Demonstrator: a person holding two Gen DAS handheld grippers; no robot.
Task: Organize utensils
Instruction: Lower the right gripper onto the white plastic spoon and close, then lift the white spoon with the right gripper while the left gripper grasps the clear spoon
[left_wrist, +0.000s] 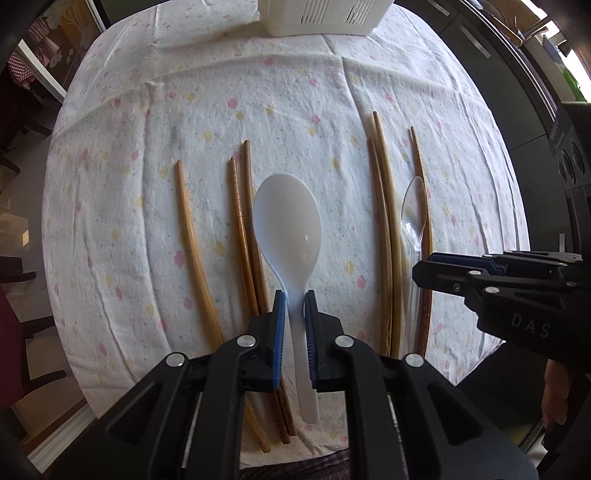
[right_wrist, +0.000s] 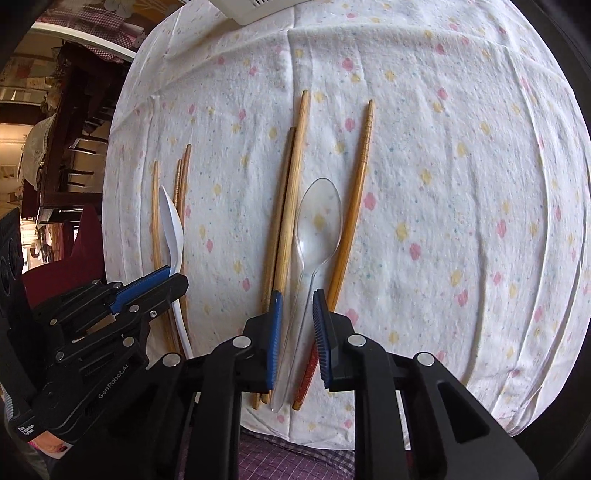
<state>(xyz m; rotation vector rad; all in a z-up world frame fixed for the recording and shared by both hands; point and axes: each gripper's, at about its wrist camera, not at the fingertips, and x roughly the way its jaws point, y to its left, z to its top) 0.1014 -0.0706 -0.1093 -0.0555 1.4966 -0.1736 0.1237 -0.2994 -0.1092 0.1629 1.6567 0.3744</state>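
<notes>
Utensils lie in a row on the surface, which is covered by a white flower-dotted cloth (left_wrist: 295, 110). Farthest left is a single pale wooden chopstick (left_wrist: 192, 243), then a pair of brown chopsticks (left_wrist: 245, 236) side by side. Just right of them, the left hand-held gripper (left_wrist: 294, 299) is clamped on the handle of a white plastic rice spoon (left_wrist: 288, 225), its blue pads pressing both sides and the bowl pointing to the far side. Further right lie two long light-wood chopsticks (right_wrist: 286, 221). Beside them is a clear plastic spoon (right_wrist: 317, 225), its thin handle between the blue pads of the right hand-held gripper (right_wrist: 297, 299), whose jaws stand narrowly apart without visibly pressing it. A dark chopstick with a red patterned end (right_wrist: 351, 214) lies just right of it. A white slotted plastic holder (left_wrist: 325, 16) stands at the far edge.
</notes>
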